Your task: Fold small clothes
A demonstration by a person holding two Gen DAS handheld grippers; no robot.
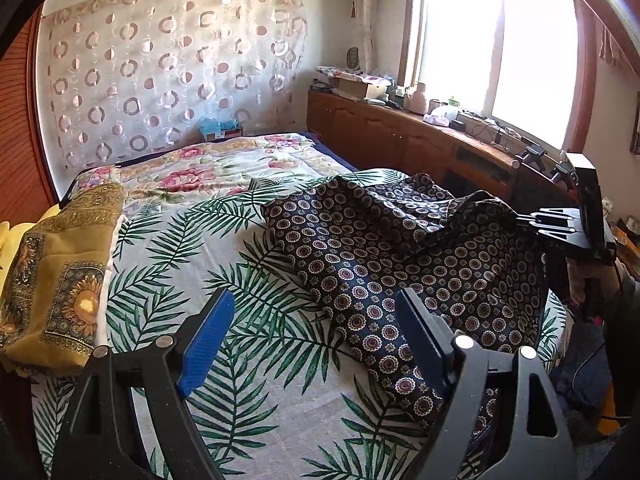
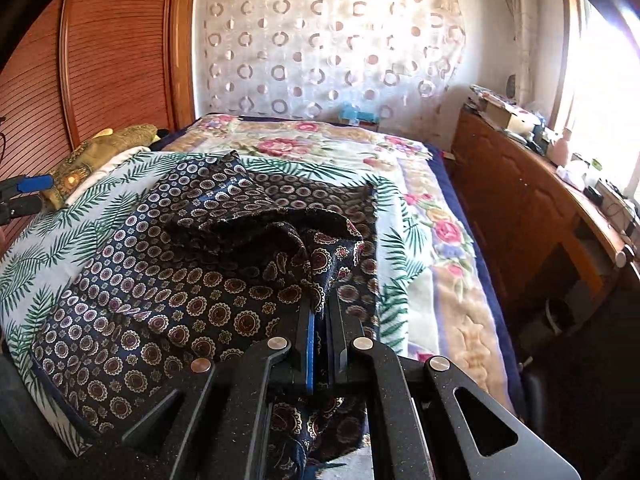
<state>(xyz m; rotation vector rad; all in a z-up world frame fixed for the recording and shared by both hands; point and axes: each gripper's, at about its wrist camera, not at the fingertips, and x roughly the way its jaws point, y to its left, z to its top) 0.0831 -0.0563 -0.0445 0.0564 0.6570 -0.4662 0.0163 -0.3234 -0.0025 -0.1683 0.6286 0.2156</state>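
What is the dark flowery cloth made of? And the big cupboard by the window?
The dark cloth looks like thin, silky fabric, maybe satin or polyester: it shines where light hits and bunches into soft folds at the right gripper. The cupboard looks like varnished brown wood, smooth and a bit glossy, with panelled doors.

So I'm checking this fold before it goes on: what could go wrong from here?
The right gripper pinches only a thin edge of the dark patterned cloth, so a pull might slip it free. The left gripper is open and holds nothing, so the cloth's near corner is loose and could drag unevenly. The cloth is bunched in the middle, and creases may get folded in.
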